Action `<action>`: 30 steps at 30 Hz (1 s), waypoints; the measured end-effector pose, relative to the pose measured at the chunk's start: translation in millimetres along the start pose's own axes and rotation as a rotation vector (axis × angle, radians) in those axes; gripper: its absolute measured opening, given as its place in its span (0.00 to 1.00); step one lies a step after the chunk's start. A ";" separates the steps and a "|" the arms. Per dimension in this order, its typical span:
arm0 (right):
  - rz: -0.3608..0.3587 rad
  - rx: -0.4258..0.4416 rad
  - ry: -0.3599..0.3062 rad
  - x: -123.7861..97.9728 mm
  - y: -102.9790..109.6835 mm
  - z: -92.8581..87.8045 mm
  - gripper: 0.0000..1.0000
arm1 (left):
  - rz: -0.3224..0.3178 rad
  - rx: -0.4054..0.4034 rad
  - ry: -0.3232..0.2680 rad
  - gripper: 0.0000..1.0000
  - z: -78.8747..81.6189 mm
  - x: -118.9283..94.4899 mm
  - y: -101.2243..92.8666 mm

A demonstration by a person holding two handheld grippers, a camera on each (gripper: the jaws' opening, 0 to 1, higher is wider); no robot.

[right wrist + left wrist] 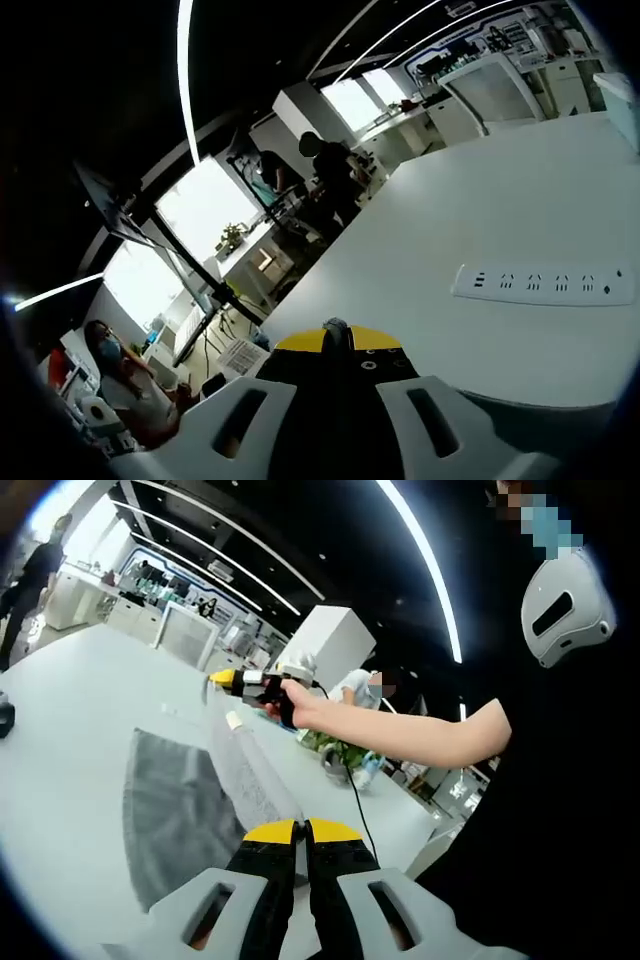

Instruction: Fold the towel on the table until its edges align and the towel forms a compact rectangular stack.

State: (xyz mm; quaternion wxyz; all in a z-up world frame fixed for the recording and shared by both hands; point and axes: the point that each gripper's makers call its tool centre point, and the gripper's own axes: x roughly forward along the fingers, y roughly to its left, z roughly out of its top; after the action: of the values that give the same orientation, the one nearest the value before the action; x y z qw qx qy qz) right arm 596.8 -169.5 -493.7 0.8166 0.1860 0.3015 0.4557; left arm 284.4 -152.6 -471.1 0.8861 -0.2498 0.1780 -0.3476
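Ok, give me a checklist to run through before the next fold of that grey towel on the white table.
1. Left gripper grip on the grey cloth towel: jaws shut, the raised edge runs into the tips. Ok.
2. Right gripper grip: jaws shut with a grey scrap between the tips. Ok.
3. Raised edge stretched between both grippers: ok, in the left gripper view.
4. Towel edges aligned: cannot tell, the raised fold hides the far side.
5. Rest of the towel flat on the white table: ok.
6. White power strip clear of the towel: cannot tell.
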 end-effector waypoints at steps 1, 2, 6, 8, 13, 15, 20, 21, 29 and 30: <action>0.003 -0.021 -0.001 2.5 2.4 1.8 0.04 | -0.003 0.002 -0.001 0.03 2.1 -1.3 -0.2; 0.005 -0.028 0.000 4.9 3.7 1.9 0.04 | -0.004 0.004 -0.003 0.03 3.7 -2.1 0.4; -0.017 -0.023 0.039 18.2 -4.7 -7.8 0.04 | 0.043 0.016 0.035 0.03 -8.3 -0.9 16.8; -0.036 -0.019 0.064 24.5 -11.1 -17.0 0.04 | 0.072 0.018 0.074 0.03 -20.3 0.5 26.4; -0.082 -0.033 0.108 36.3 -22.3 -32.5 0.04 | 0.131 0.042 0.138 0.03 -37.7 1.8 44.5; -0.084 -0.037 0.129 42.2 -23.8 -36.9 0.04 | 0.132 0.049 0.153 0.03 -40.9 3.0 46.5; -0.120 -0.039 0.174 52.6 -33.2 -50.1 0.04 | 0.135 0.038 0.198 0.03 -53.7 7.3 55.4; -0.119 -0.039 0.175 54.3 -34.2 -51.2 0.04 | 0.139 0.039 0.203 0.03 -55.9 7.8 57.5; -0.133 -0.007 0.209 68.2 -43.5 -63.4 0.04 | 0.180 -0.011 0.212 0.03 -64.1 2.9 78.0; -0.134 0.001 0.210 70.6 -45.0 -65.4 0.04 | 0.190 -0.019 0.211 0.03 -64.8 2.3 80.9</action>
State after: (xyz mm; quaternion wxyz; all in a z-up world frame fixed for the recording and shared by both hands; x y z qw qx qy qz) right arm 610.4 -130.4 -591.6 0.8091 0.1168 0.3975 0.4167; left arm 297.0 -123.6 -569.9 0.8890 -0.2024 0.2962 -0.2846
